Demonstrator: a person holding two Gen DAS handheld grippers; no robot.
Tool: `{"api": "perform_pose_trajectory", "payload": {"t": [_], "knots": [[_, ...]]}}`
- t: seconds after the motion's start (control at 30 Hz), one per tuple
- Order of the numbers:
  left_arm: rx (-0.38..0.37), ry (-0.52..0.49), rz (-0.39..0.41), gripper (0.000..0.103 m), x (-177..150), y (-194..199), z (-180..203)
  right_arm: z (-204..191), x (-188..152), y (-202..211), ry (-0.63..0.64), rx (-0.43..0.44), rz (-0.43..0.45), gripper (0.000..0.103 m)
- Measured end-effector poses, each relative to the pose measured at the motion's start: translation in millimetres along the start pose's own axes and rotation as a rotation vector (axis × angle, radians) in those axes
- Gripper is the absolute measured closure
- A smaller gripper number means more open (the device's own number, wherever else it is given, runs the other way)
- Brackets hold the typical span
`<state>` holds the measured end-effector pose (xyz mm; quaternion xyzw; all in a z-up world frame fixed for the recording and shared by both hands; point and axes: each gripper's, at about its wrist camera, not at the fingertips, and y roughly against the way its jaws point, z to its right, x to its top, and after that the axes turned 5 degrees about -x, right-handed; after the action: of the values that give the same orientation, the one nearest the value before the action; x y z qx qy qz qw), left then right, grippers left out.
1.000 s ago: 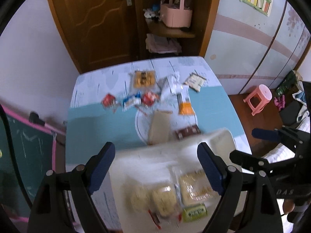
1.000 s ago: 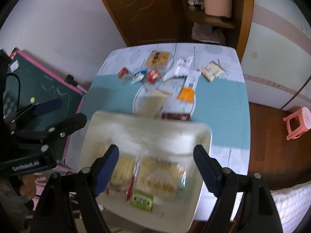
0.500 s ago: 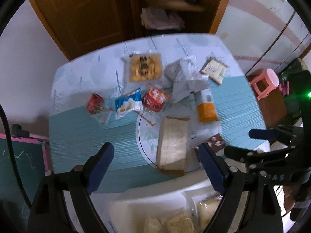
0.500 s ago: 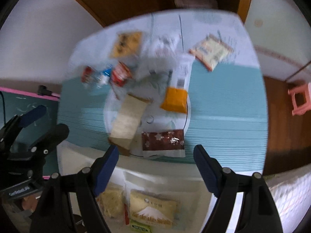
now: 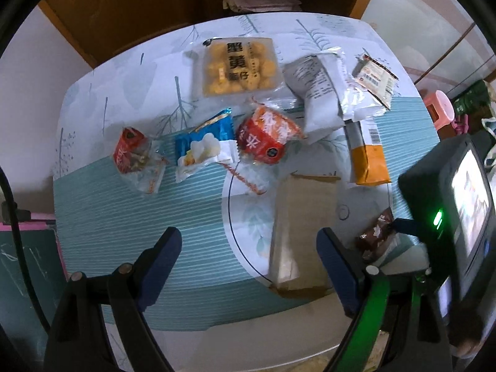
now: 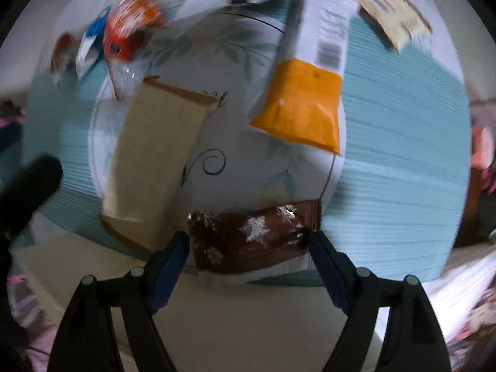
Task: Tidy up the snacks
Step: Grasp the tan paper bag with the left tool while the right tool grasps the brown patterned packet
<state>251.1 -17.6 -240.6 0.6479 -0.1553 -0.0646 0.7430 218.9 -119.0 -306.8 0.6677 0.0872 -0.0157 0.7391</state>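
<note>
Several snack packs lie on the table (image 5: 130,217). A brown snowflake-print pack (image 6: 251,235) lies between the fingers of my open right gripper (image 6: 248,248), near the white tray's rim (image 6: 235,319). It also shows in the left wrist view (image 5: 376,232). My left gripper (image 5: 248,254) is open and empty above the table, beside a tan paper pack (image 5: 302,229). An orange pack (image 6: 299,111), a red pack (image 5: 266,136), a blue pack (image 5: 203,145) and a yellow ball-snack pack (image 5: 238,65) lie farther back.
A small red pack (image 5: 131,155) lies at the left. White bags (image 5: 322,90) and a beige sachet (image 5: 375,77) lie at the far right. A pink stool (image 5: 440,108) stands beyond the table's right edge. A wooden door and shelf stand behind.
Both grippers have moved forward and down over the table, past the tray. The right gripper now straddles the brown pack. Both stay open.
</note>
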Motion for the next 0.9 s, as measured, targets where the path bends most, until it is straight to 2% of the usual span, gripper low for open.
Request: {"api": "perform_pose_trajectory", "payload": {"t": [0.07, 0.13, 0.23, 0.33, 0.57, 0.77, 0.8, 0.83, 0.9], "knots": [[-0.003, 0.005, -0.005, 0.015, 1, -3, -3, -4, -2, 4, 0.012, -0.01, 0.031, 0.032], [-0.006, 0.004, -0.009, 0.015, 2, -6, -3, -5, -3, 7, 0.011, -0.007, 0.042, 0.049], [-0.02, -0.001, -0.026, 0.015, 3, -12, -2, 0, -3, 13, -0.008, 0.039, 0.059, 0.063], [-0.04, -0.016, -0.061, 0.015, 6, -25, 4, 8, -5, 18, -0.034, 0.088, 0.079, 0.069], [-0.05, -0.055, -0.174, 0.016, 11, -60, 26, 34, -7, 24, -0.107, 0.136, 0.119, 0.076], [0.021, -0.096, -0.22, 0.016, 16, -82, 45, 54, -5, 23, -0.163, 0.17, 0.135, 0.077], [0.034, -0.104, -0.228, 0.022, 16, -86, 48, 54, -5, 24, -0.168, 0.175, 0.137, 0.077], [0.042, -0.108, -0.238, 0.022, 17, -89, 50, 53, -4, 23, -0.172, 0.18, 0.137, 0.077], [0.02, -0.095, -0.228, 0.032, 19, -88, 53, 57, -5, 23, -0.176, 0.191, 0.138, 0.077]]}}
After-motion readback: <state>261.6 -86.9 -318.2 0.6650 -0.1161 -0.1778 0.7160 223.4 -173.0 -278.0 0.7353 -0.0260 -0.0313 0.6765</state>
